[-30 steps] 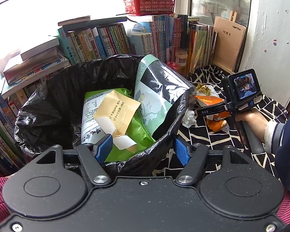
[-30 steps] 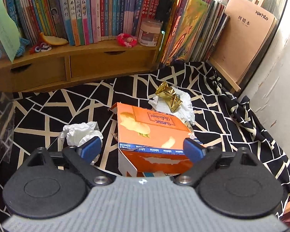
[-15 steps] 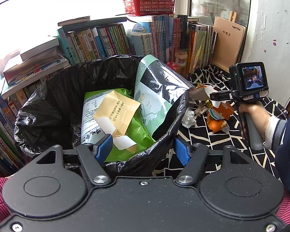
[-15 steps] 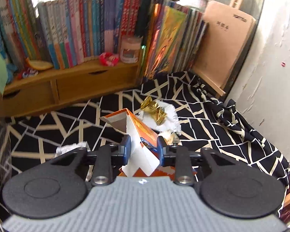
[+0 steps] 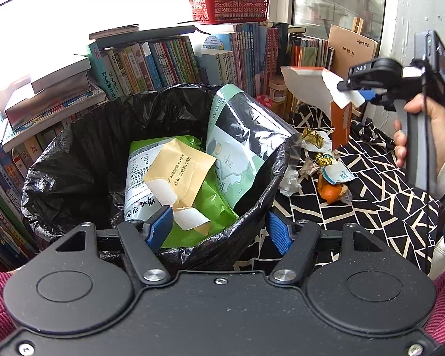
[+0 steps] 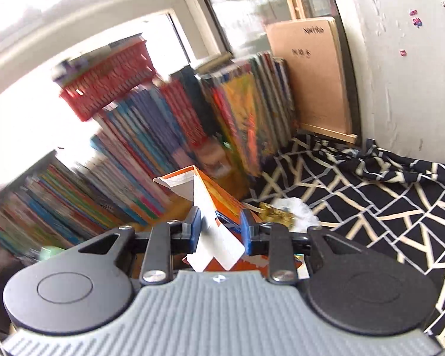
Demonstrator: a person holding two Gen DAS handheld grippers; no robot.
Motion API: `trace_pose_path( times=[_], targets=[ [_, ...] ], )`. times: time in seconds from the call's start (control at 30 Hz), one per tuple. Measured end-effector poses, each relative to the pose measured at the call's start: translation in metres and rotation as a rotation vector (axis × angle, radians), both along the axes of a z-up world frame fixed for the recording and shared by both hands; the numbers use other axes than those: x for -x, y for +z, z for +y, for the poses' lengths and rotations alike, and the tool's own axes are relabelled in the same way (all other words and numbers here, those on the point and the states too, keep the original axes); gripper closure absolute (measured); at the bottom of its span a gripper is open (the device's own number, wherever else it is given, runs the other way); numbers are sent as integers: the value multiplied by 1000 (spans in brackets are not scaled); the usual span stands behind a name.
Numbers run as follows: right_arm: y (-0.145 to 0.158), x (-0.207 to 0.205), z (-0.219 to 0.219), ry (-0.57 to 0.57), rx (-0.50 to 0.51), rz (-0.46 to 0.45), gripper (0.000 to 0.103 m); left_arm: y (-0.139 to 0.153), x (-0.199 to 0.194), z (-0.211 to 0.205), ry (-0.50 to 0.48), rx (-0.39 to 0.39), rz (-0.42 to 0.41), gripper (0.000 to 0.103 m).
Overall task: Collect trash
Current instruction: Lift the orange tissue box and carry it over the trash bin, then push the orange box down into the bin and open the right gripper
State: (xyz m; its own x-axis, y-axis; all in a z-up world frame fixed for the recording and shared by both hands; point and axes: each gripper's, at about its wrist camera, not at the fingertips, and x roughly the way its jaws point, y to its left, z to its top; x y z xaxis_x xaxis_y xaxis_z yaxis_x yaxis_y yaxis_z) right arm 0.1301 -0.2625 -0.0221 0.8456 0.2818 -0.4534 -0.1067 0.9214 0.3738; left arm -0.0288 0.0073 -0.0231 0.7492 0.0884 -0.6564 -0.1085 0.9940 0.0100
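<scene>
- Orange box (image 5: 339,120): off the patterned cloth (image 5: 379,190) since a second ago, now airborne at two o'clock of the bin (image 5: 74,160); drop-in looks next.
- Right gripper (image 6: 219,228): jaws nearly closed, pinching the box's torn flap.
- Left gripper (image 5: 219,228): jaws wide, empty, straddling the bin's near rim.
- Remaining litter: orange peel (image 5: 330,191), gold foil (image 5: 313,136), tissue (image 5: 289,181).

Glossy crinkled black plastic bin liner (image 5: 83,160); torn matt cardboard box (image 5: 314,86); woven patterned cloth (image 5: 379,204).

The bin (image 5: 59,175) mouth is open at left, but a green bag (image 5: 246,136) leans over its right rim toward the box (image 5: 317,89).
</scene>
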Motion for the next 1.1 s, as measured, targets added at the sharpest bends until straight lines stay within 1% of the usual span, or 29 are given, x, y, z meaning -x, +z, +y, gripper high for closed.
trace_pose_path(
  times=[0.13, 0.23, 0.33, 0.43, 0.53, 0.67, 0.77, 0.9, 1.03, 1.1],
  targets=[
    [45, 26, 10, 131, -120, -67, 70, 0, -1, 1, 1, 6, 3, 37],
    [77, 42, 25, 268, -211, -96, 70, 0, -2, 1, 5, 9, 5, 37],
    [100, 57, 48, 415, -259, -111, 70, 0, -1, 1, 4, 7, 4, 37],
    [111, 67, 77, 540, -269, -100, 70, -1, -1, 1, 2, 5, 1, 37],
    [107, 74, 106, 624, -249, -46, 70, -1, 0, 1, 3, 10, 2, 37],
    [92, 72, 134, 676, -223, 59, 70, -1, 0, 0, 5, 6, 3, 37],
    [73, 68, 145, 689, -203, 161, 70, -2, 0, -1, 5, 4, 1, 37],
    [52, 59, 155, 674, -168, 262, 70, -2, 1, 0, 1, 6, -1, 37],
    [33, 53, 161, 661, -135, 339, 70, -1, 1, 1, 1, 7, -1, 37],
    [27, 53, 166, 657, -104, 360, 70, -1, 1, 1, 0, 6, -2, 37]
  ],
)
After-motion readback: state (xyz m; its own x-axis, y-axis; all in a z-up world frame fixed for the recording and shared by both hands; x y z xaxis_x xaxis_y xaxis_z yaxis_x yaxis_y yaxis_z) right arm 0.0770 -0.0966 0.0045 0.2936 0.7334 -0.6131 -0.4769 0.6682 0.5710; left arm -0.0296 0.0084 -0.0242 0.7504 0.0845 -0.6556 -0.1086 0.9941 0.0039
